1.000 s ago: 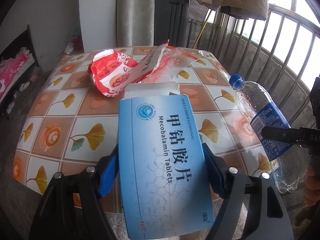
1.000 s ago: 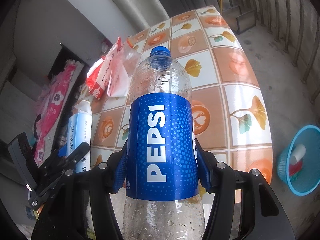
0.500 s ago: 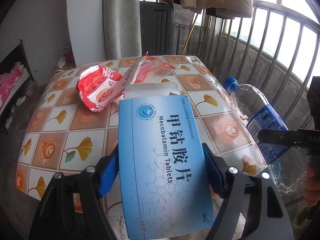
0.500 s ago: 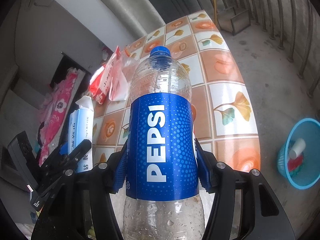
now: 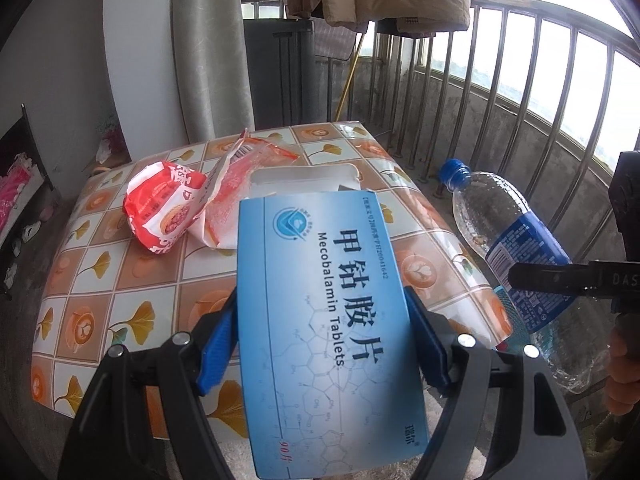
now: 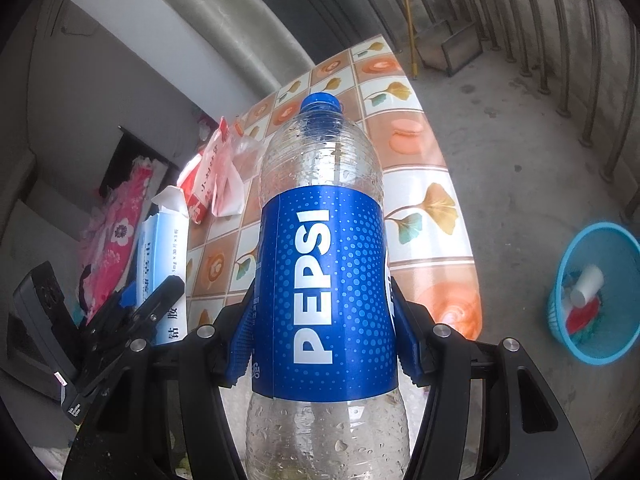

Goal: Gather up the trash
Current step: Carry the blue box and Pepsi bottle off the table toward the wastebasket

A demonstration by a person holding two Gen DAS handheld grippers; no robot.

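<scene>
A table (image 5: 132,288) wore a glossy oilcloth of orange and white tiles printed with ginkgo leaves; on it lay a red-and-white snack bag (image 5: 164,208), touching a torn-open clear-and-red wrapper (image 5: 240,184); on the concrete floor (image 6: 516,168) beside the table stood a blue basket (image 6: 560,312).

Pepsi bottle (image 6: 324,280) base off-frame.

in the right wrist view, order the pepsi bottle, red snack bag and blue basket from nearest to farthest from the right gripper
1. Pepsi bottle: clamped between the jaws of the right gripper, dead centre.
2. Blue basket: on the floor, down to the right, past the table's edge.
3. Red snack bag: on the table, ahead and to the left, beyond the bottle.
The basket and the bag are close to call; the fisheye distorts depth.
</scene>
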